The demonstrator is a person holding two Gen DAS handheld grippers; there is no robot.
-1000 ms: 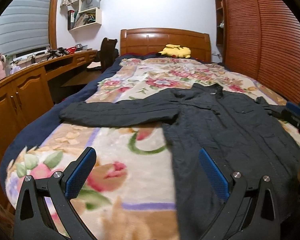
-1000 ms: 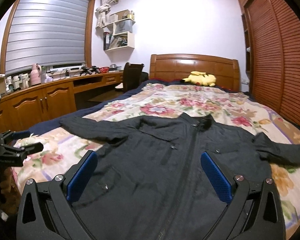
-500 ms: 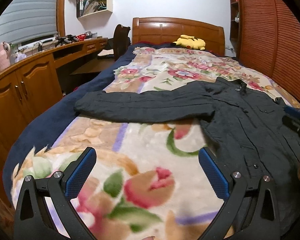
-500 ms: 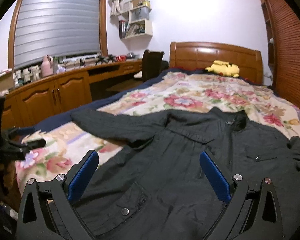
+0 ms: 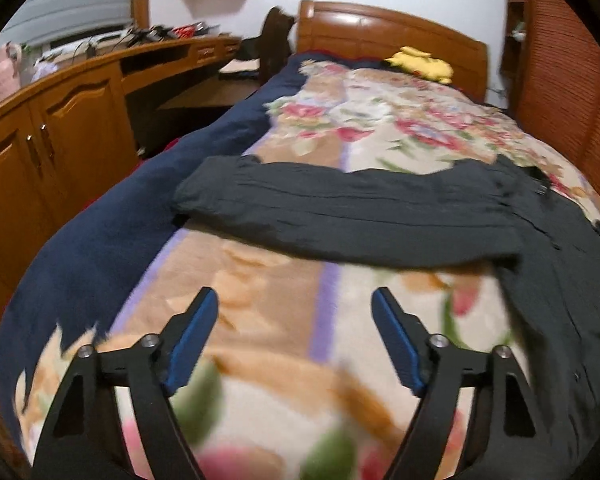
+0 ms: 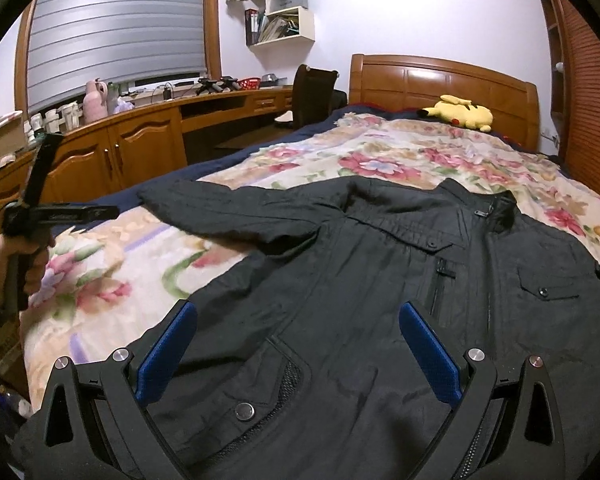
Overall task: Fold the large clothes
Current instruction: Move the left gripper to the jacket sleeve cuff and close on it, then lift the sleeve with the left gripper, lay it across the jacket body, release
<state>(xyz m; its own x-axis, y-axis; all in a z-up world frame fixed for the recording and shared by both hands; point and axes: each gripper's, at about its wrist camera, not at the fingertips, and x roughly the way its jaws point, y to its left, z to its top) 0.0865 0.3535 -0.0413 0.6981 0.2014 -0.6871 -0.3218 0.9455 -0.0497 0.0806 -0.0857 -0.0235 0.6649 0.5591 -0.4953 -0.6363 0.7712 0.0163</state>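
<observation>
Black jacket [image 6: 380, 280] is lying flat on the flowery blanket [image 5: 284, 292], one sleeve [image 5: 340, 212] stretched out sideways, and both the left gripper [image 5: 294, 340] and right gripper [image 6: 296, 348] hang over it wide apart, gripping nothing.

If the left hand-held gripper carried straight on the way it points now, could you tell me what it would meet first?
Probably the jacket's outstretched sleeve: the open left hand-held gripper points over bare floral blanket toward it, though depth is hard to judge.
</observation>
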